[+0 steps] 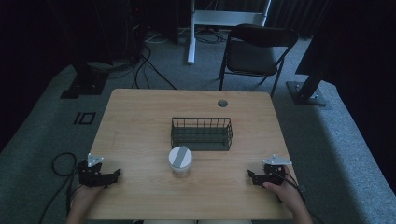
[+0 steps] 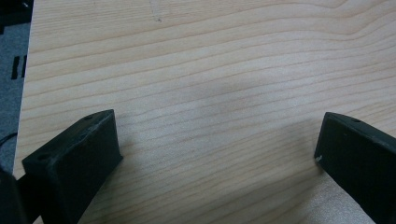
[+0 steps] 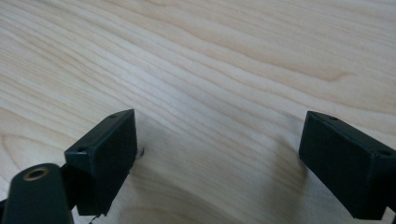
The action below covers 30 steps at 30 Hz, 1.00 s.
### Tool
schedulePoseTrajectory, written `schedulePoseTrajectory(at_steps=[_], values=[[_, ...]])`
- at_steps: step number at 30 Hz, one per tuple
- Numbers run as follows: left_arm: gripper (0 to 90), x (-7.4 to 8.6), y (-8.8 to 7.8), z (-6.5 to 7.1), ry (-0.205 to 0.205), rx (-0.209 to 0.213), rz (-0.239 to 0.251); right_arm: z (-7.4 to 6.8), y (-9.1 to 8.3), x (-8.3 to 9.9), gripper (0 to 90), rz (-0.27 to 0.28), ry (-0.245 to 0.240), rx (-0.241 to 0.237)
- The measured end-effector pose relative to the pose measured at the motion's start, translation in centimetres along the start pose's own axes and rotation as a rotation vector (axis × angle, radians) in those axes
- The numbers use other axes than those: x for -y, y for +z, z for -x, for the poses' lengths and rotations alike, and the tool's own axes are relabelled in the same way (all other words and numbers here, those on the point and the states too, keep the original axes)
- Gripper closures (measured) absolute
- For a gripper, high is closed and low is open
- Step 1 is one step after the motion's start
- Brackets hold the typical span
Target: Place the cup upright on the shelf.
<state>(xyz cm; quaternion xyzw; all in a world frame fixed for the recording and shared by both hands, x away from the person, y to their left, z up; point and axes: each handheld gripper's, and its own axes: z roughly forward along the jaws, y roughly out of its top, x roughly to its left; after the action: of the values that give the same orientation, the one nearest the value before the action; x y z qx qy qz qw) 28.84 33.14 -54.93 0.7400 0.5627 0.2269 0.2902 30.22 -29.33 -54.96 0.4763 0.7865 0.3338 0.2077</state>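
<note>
Both my hands rest low at the table's near corners, left gripper and right gripper spread wide, pinching nothing.

High view is dim and soft, room beyond the table nearly black; the jar lid is the brightest spot. Both gripper views are brighter, wood grain fairly sharp, near black jaws slightly blurred. Soft shadows spread beside the jaws. No harsh glare.
</note>
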Motion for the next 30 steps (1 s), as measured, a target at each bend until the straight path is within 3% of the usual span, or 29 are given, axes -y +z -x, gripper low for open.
schedulePoseTrajectory(at_steps=[1,14,22,30], values=[[0.2,0.0,0.0,0.0,0.0,0.0,0.0,-0.3,0.0,-0.4,11.3,0.023,-0.011,-0.018],[0.2,0.0,0.0,0.0,0.0,0.0,0.0,-2.9,0.9,-2.1,11.3,0.055,-0.058,-0.083],[0.2,0.0,0.0,0.0,-0.001,0.0,0.0,-4.4,1.2,-3.0,12.8,0.065,-0.088,-0.1],[0.2,0.0,0.0,0.0,-0.001,0.0,0.001,-5.7,1.4,-3.7,12.7,0.099,-0.098,-0.167]])
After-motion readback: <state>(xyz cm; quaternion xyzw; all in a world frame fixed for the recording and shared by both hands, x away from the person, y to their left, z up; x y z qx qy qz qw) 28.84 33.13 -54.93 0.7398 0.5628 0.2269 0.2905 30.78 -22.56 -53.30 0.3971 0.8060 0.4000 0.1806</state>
